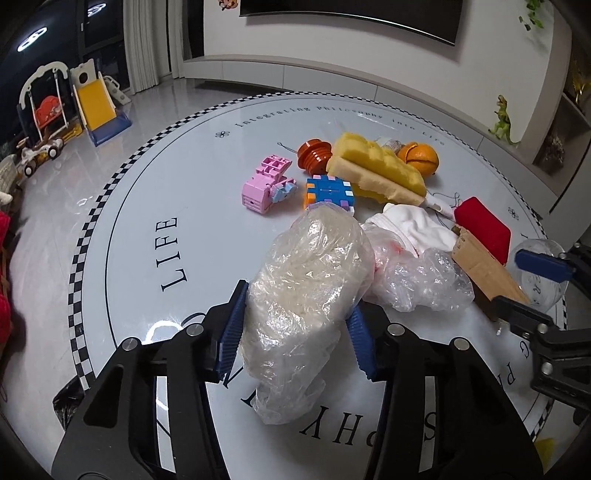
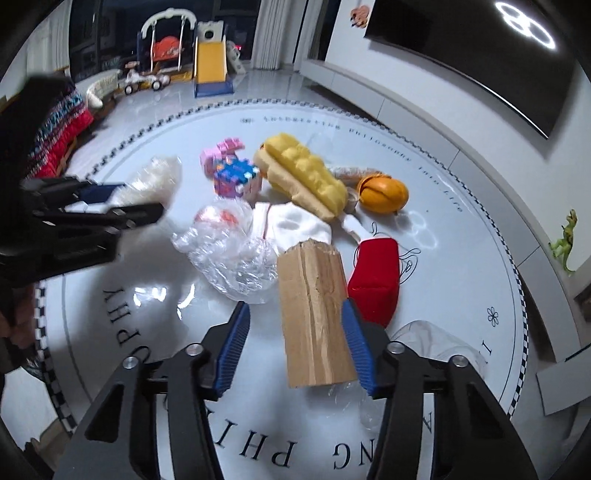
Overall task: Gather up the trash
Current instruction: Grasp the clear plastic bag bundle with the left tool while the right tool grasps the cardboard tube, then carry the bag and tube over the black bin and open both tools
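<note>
Two grippers work over the round white table (image 1: 147, 206): the left gripper (image 1: 295, 328) pinches a crumpled clear plastic bag (image 1: 303, 295) between both blue pads. The right gripper (image 2: 295, 343) straddles a torn cardboard piece (image 2: 314, 317); only its right pad touches, with a gap at the left pad. Beyond them lie another plastic wrapper (image 2: 229, 254), a red box (image 2: 376, 280), yellow sponges (image 1: 380, 170) and toy blocks (image 1: 266, 184).

Light: cool indoor light from ring-shaped ceiling lamps (image 2: 526, 24); dark windows.
Glare: white patches on the glossy round white table (image 1: 147, 221).
Blur: right wrist view smeared by motion.
Edges: fisheye bending, black corners.
</note>
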Tool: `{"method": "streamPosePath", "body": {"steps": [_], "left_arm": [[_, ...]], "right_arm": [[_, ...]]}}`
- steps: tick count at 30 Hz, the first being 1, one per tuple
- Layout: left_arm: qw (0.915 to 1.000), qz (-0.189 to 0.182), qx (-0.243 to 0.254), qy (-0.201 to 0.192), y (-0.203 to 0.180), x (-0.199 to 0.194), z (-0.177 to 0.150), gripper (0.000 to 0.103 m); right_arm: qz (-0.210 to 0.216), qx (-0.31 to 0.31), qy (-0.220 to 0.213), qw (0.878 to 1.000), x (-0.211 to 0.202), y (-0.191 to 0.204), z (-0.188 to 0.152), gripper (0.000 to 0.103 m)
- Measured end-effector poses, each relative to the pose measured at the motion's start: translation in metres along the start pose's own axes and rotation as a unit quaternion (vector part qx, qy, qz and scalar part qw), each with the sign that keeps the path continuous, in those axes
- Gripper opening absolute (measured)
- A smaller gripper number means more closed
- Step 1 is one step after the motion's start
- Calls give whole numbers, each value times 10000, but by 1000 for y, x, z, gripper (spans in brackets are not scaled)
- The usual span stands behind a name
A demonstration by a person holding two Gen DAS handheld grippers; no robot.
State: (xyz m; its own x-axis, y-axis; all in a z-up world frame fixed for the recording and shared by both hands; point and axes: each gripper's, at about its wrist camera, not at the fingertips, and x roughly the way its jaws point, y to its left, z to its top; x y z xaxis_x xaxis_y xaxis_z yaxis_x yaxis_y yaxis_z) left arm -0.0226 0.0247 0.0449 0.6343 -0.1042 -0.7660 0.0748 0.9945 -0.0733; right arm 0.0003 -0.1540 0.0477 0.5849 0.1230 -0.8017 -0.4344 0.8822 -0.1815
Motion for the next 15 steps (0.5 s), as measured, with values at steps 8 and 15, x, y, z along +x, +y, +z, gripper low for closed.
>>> {"method": "streamPosePath", "body": {"steps": [8,15], "left_arm": [[10000,40,-74,5,7,0,-3,50],[9997,73,-209,-136,12,-24,-11,50]], "right_arm": [[-485,-28,138,9987,21,-9,1,20],[-168,533,-329,9979,-24,-22,0,17]]}}
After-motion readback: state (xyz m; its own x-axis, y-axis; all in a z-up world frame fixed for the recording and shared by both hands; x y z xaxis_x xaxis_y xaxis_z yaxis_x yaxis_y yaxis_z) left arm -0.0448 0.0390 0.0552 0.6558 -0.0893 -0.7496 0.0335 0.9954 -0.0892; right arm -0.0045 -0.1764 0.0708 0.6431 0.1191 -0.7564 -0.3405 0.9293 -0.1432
